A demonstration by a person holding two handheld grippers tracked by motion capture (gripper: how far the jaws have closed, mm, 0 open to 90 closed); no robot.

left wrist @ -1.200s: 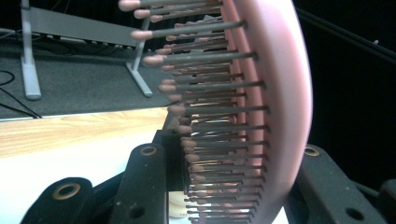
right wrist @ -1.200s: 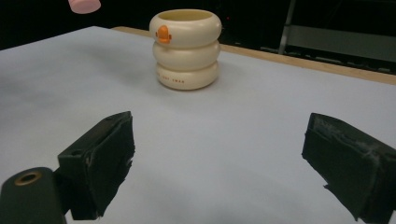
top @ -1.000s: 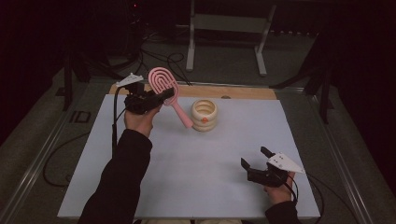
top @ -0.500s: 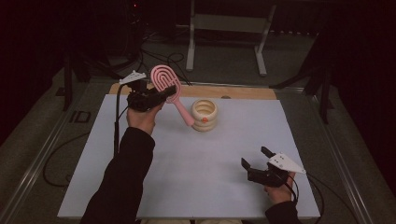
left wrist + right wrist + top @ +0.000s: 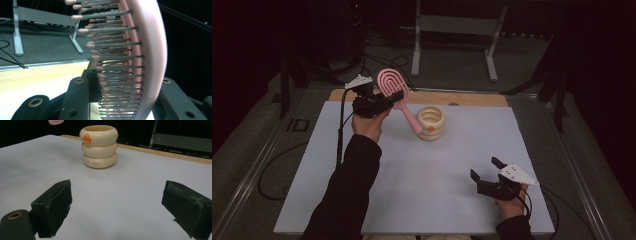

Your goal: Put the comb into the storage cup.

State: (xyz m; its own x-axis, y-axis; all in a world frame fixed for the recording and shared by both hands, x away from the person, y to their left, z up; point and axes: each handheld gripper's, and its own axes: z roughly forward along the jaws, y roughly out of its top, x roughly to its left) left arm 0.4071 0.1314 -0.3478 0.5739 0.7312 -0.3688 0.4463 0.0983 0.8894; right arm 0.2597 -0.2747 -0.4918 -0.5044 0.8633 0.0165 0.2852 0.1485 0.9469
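A pink hairbrush (image 5: 391, 86) is held in the air at the table's far left, with my left gripper (image 5: 393, 98) shut on its oval head. Its handle slants down to the right, and the tip hangs by the rim of a cream ringed cup (image 5: 431, 122); whether they touch I cannot tell. In the left gripper view the bristled head (image 5: 130, 62) stands between the two black jaws of that gripper (image 5: 125, 100). My right gripper (image 5: 484, 168) rests near the front right of the white mat, open with nothing in it. It (image 5: 120, 205) faces the cup (image 5: 99, 145), and the pink handle tip (image 5: 56, 122) shows above.
The white mat (image 5: 422, 190) covers most of the wooden table, whose far edge (image 5: 472, 99) shows behind the cup. A metal stand (image 5: 454, 35) and cables (image 5: 377, 62) lie on the dark floor beyond. The left gripper's cable (image 5: 339, 140) trails down over the mat.
My left gripper has carried the brush a little to the right, bringing the handle tip closer to the cup. The right gripper has stayed where it was.
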